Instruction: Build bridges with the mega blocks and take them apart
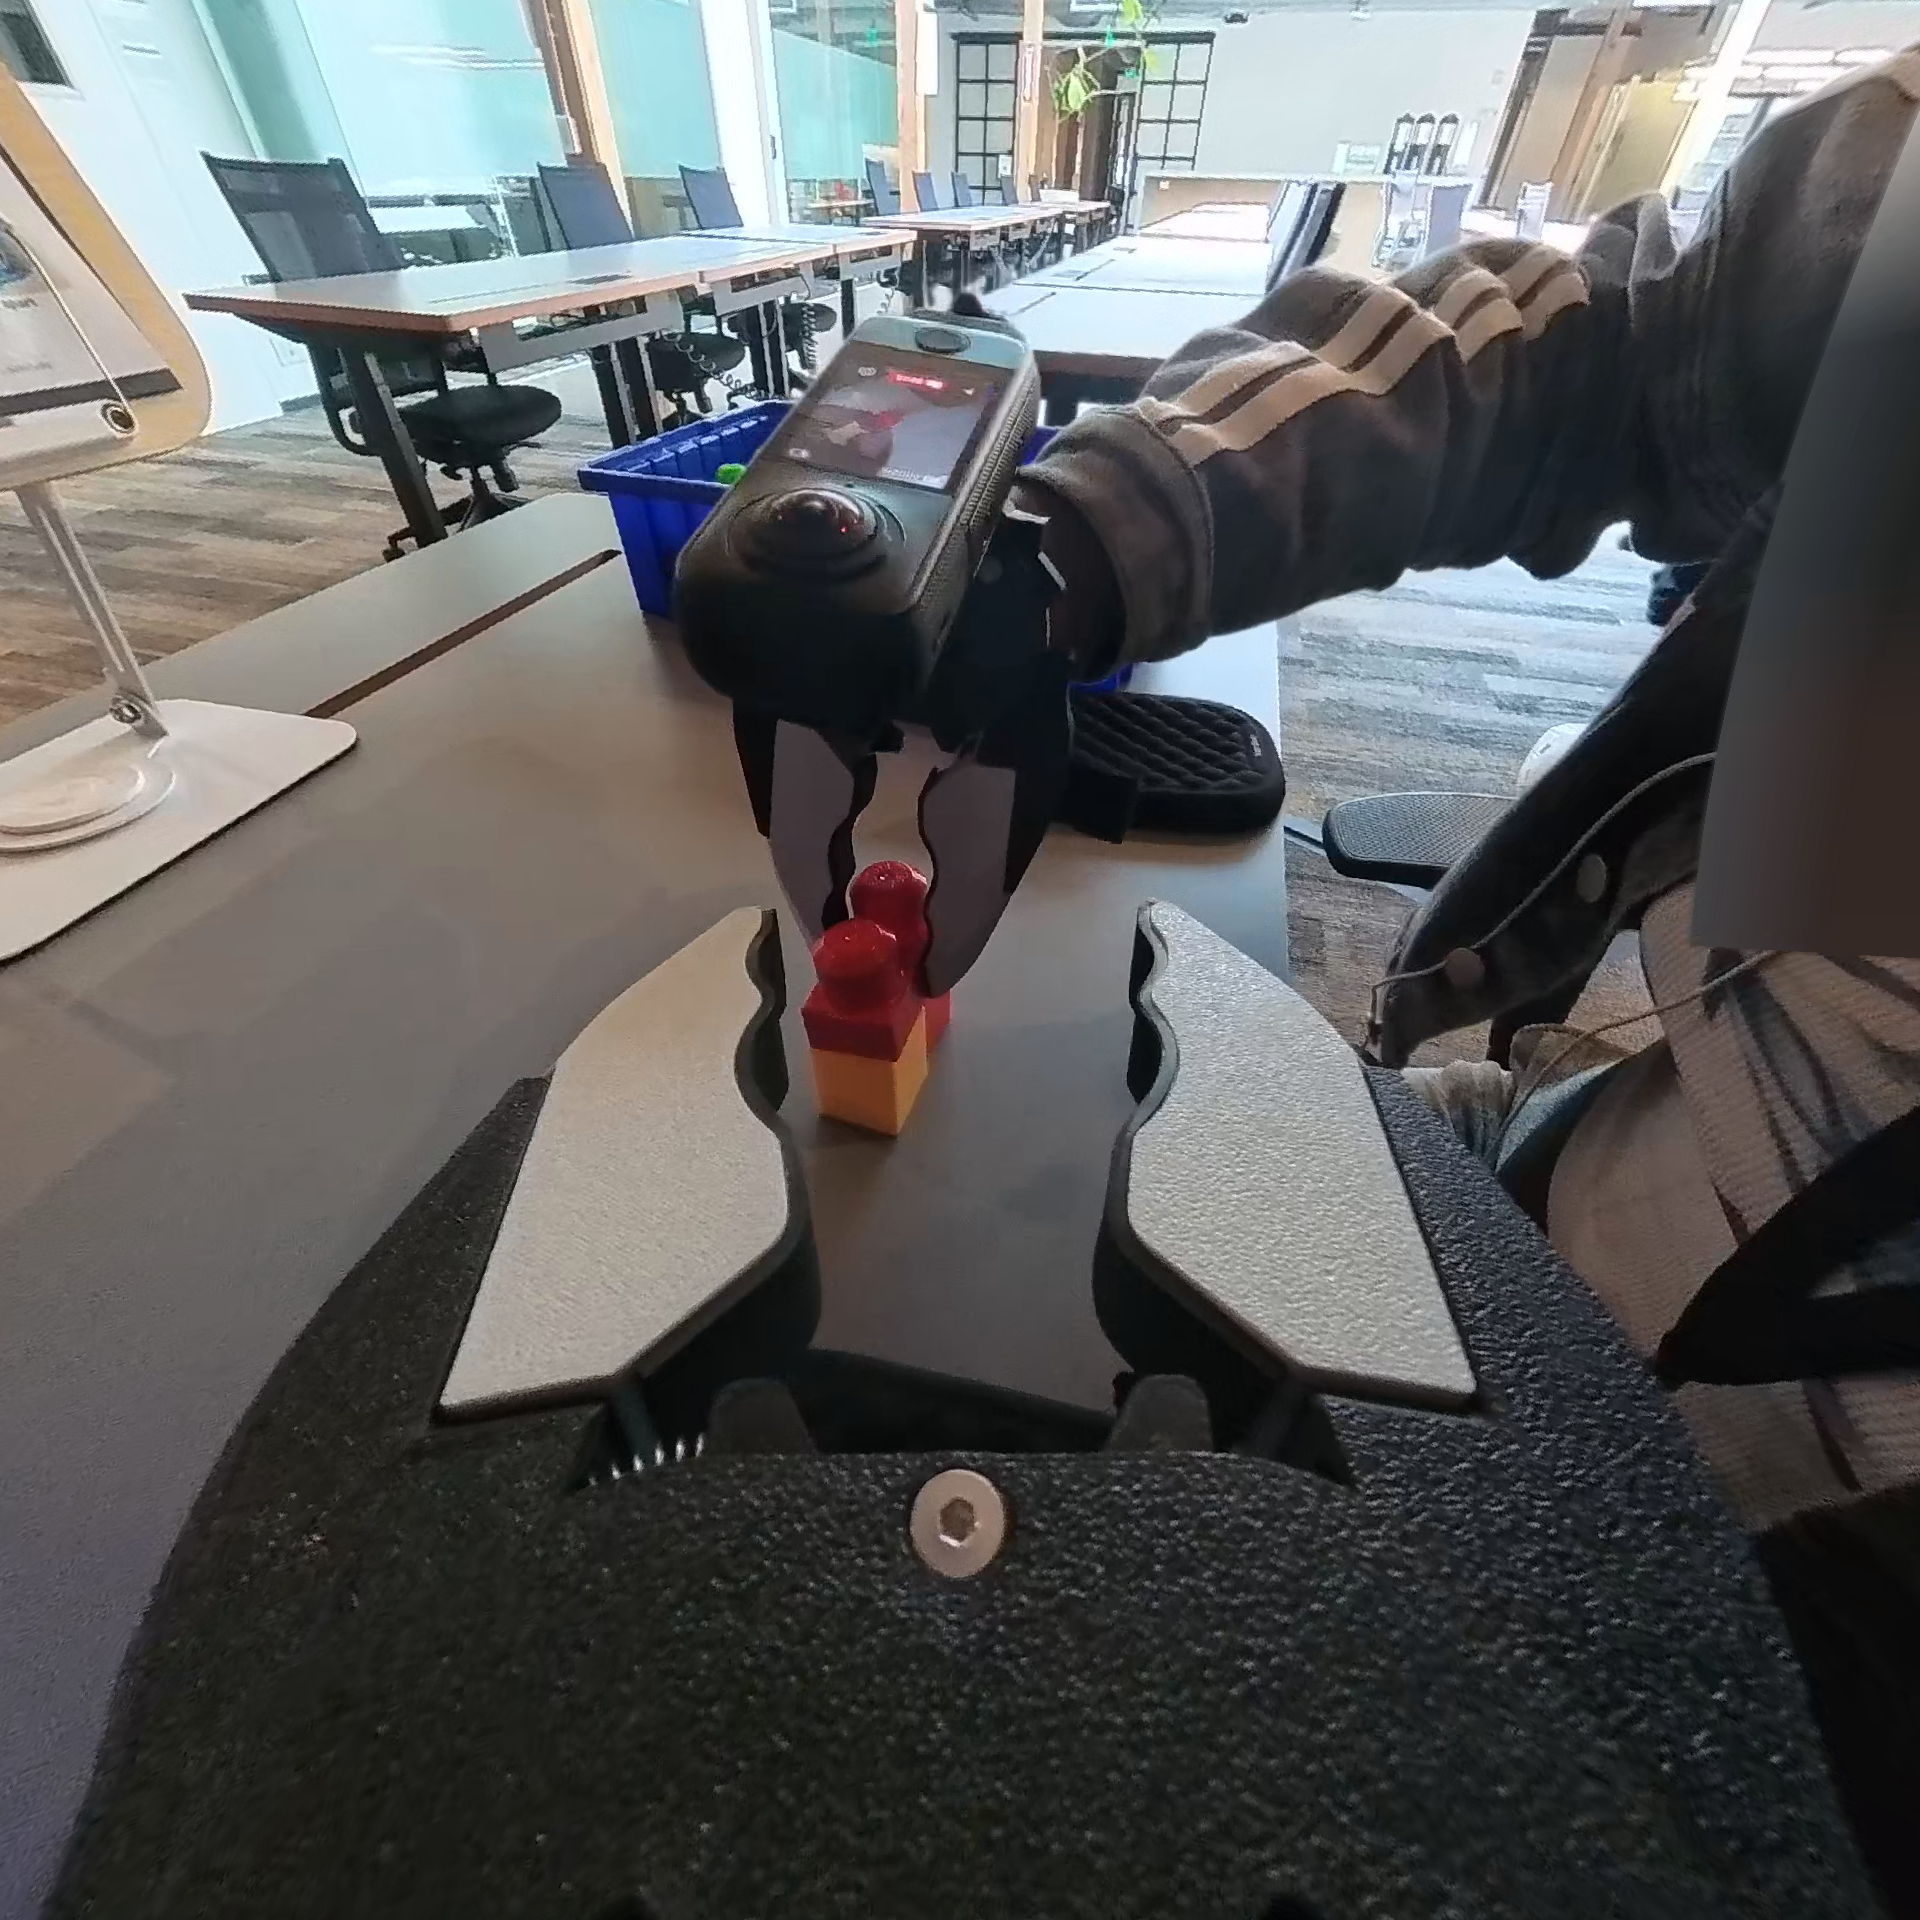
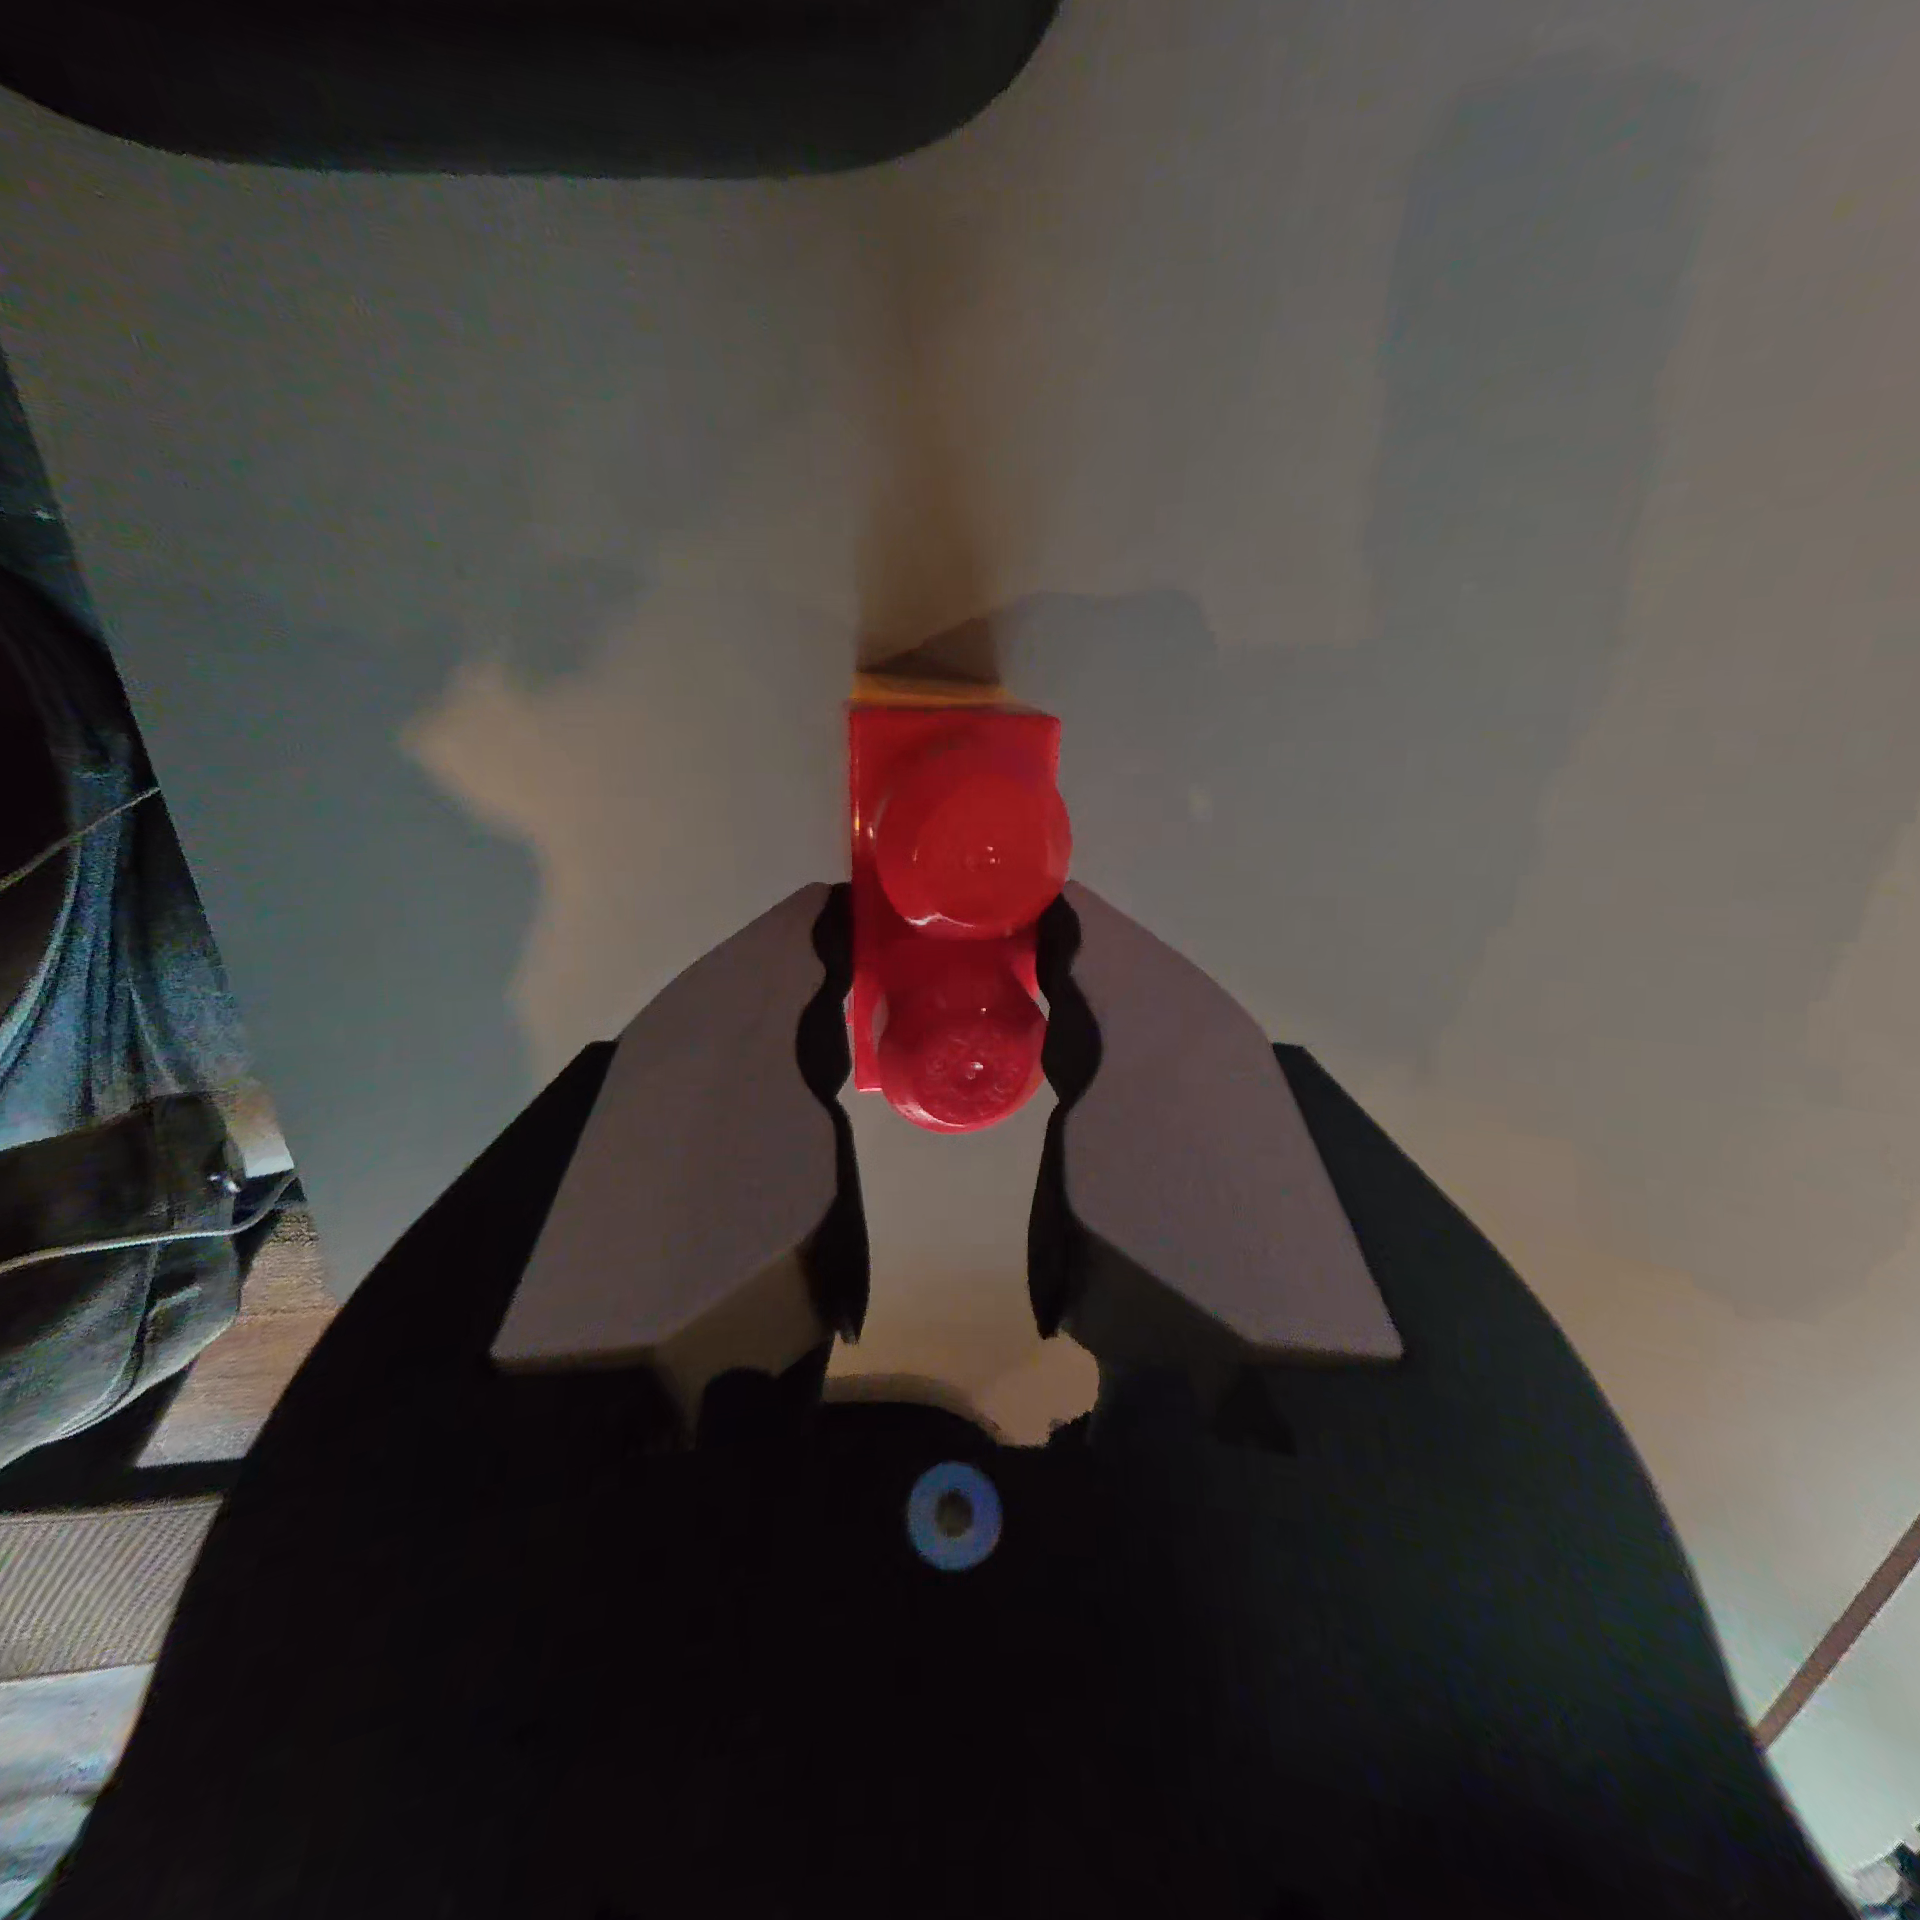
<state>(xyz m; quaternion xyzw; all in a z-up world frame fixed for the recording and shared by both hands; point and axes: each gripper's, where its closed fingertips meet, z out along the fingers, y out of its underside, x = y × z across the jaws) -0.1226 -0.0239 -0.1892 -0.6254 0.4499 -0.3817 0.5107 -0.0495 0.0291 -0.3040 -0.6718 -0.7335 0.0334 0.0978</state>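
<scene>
The left tongs (image 1: 956, 935) gape empty, while the right tongs (image 2: 945, 914) pinch the red block (image 2: 951, 821) atop the yellow block (image 1: 868, 1081).

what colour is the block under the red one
Orange-yellow block, seen best in the left wrist view, under the red block.

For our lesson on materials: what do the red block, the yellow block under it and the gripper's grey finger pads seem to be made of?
Red block: glossy moulded plastic, judging by bright highlights on its round studs.
Yellow block: likely the same plastic, with flat, smooth, less shiny faces.
Grey finger pads on the left gripper: matte with a grainy texture, perhaps printed plastic or rubber; unclear which.
</scene>
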